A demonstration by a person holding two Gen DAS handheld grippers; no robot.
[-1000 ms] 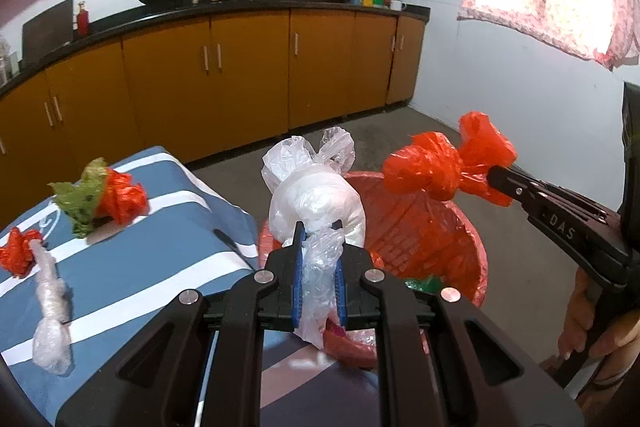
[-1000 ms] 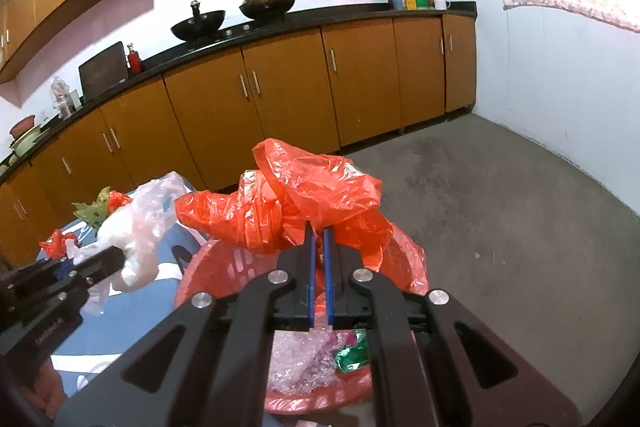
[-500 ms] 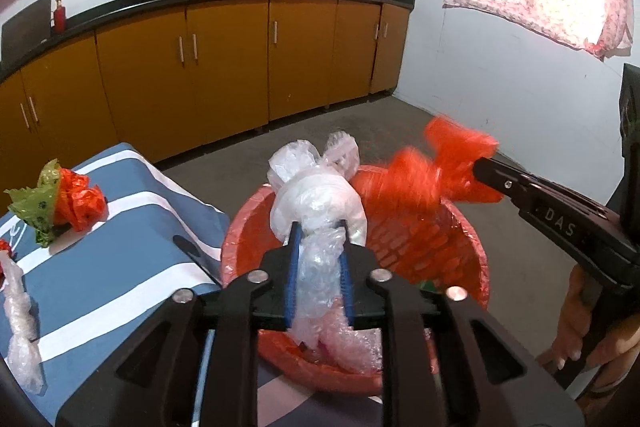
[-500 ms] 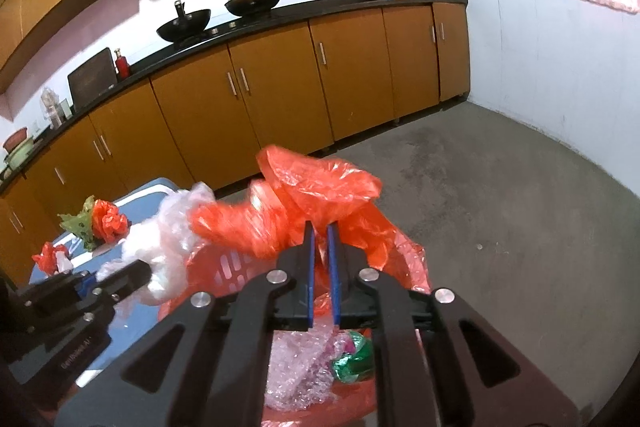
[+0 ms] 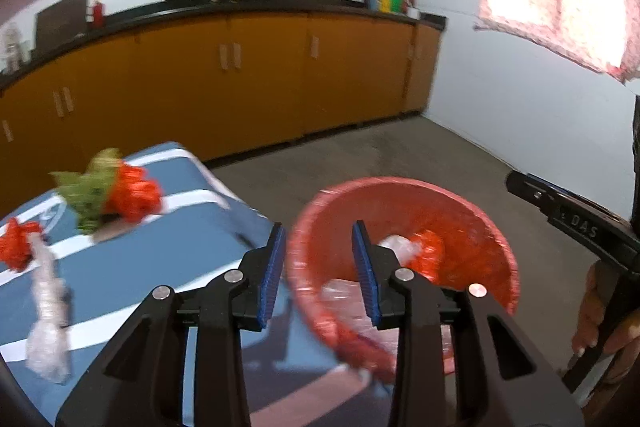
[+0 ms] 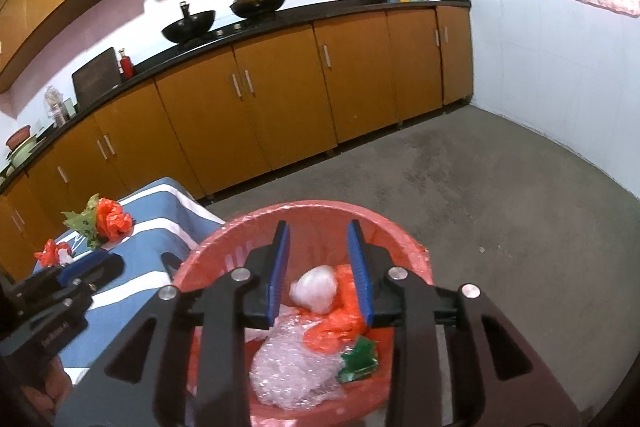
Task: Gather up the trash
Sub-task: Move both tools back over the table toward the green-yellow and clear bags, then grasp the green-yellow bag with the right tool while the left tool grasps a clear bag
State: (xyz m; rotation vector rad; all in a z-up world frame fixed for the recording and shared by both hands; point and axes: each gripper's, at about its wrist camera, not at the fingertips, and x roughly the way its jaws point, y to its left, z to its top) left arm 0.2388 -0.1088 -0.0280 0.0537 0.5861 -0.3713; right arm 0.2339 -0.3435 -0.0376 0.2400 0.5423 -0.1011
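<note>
A red plastic basket (image 6: 320, 215) (image 5: 400, 187) stands on the floor beside a blue striped table. Inside lie a white knotted bag (image 6: 316, 287), a red bag (image 6: 340, 327), bubble wrap (image 6: 292, 367) and a green wrapper (image 6: 358, 359). My right gripper (image 6: 318, 259) hangs over the basket, jaws opening, nothing between them. My left gripper (image 5: 318, 259) hovers at the basket's left rim, jaws opening and empty. On the table remain a green-and-red bundle (image 5: 108, 195) (image 6: 100, 221) and a clear bag with a red knot (image 5: 40, 287).
The blue striped table (image 5: 160, 267) reaches the basket's left side. Orange cabinets (image 6: 280, 99) with woks on the counter line the back wall. A grey floor (image 6: 500, 207) spreads to the right. A hand (image 5: 608, 323) holds the right gripper's handle.
Both grippers opened and let go: the white bag and the red bag dropped into the basket. My left gripper swung leftward toward the table; the right one stayed over the basket.
</note>
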